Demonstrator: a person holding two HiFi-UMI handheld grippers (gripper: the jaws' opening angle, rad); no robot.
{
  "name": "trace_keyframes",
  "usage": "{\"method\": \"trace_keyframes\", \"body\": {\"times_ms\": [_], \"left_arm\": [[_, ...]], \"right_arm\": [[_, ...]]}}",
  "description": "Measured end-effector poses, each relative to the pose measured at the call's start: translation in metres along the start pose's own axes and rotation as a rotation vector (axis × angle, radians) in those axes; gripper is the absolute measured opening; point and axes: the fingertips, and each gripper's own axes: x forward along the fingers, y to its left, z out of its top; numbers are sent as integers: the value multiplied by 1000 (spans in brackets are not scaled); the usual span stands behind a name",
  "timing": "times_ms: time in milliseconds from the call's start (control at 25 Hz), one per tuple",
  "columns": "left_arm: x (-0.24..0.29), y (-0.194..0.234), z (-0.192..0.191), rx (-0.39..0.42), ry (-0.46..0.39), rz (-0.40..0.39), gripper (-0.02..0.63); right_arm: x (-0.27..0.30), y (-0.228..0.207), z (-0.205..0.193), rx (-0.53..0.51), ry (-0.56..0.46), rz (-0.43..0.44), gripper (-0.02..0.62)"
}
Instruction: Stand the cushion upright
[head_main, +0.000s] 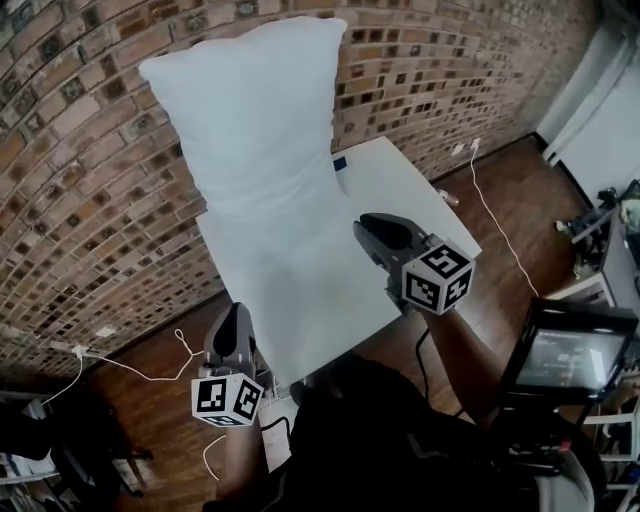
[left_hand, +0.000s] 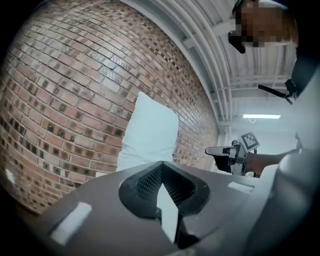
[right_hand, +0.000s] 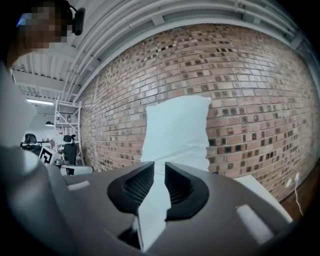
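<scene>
A white cushion (head_main: 250, 130) stands upright on the white table (head_main: 410, 195) and leans on the brick wall; it also shows in the left gripper view as the cushion (left_hand: 150, 131) and in the right gripper view as the cushion (right_hand: 177, 130). My left gripper (head_main: 236, 312) is off the table's near left edge, well clear of the cushion, its jaws (left_hand: 161, 164) meeting at the tips with nothing in them. My right gripper (head_main: 366, 228) hovers over the table's right half, also apart from the cushion. Its jaws (right_hand: 159, 164) stand a narrow slit apart and are empty.
The brick wall (head_main: 90, 150) runs behind the table. White cables (head_main: 150, 375) lie on the wooden floor at left and right. A monitor (head_main: 565, 360) stands at the lower right. A small blue thing (head_main: 340, 163) lies on the table beside the cushion.
</scene>
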Motion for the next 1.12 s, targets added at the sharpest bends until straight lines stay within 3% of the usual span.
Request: {"method": "trace_keyframes", "body": {"times_ms": [160, 320, 600, 720, 920, 1120], "left_arm": [[-15, -30, 1, 30, 11, -36, 11], [-25, -56, 14, 86, -2, -31, 11], [-32, -112, 17, 78, -11, 53, 11], [-29, -148, 9, 140, 20, 80, 11], [-39, -197, 0, 195, 52, 161, 11], [-45, -223, -5, 229, 68, 153, 11]], "right_arm": [[-28, 14, 2, 10, -29, 20, 9], [-48, 23, 5, 9, -48, 91, 8], [-103, 9, -3, -11, -49, 197, 6], [-138, -9, -10, -38, -55, 224, 6], [-178, -35, -28, 10, -67, 275, 6], [-197, -40, -27, 34, -89, 282, 6]]}}
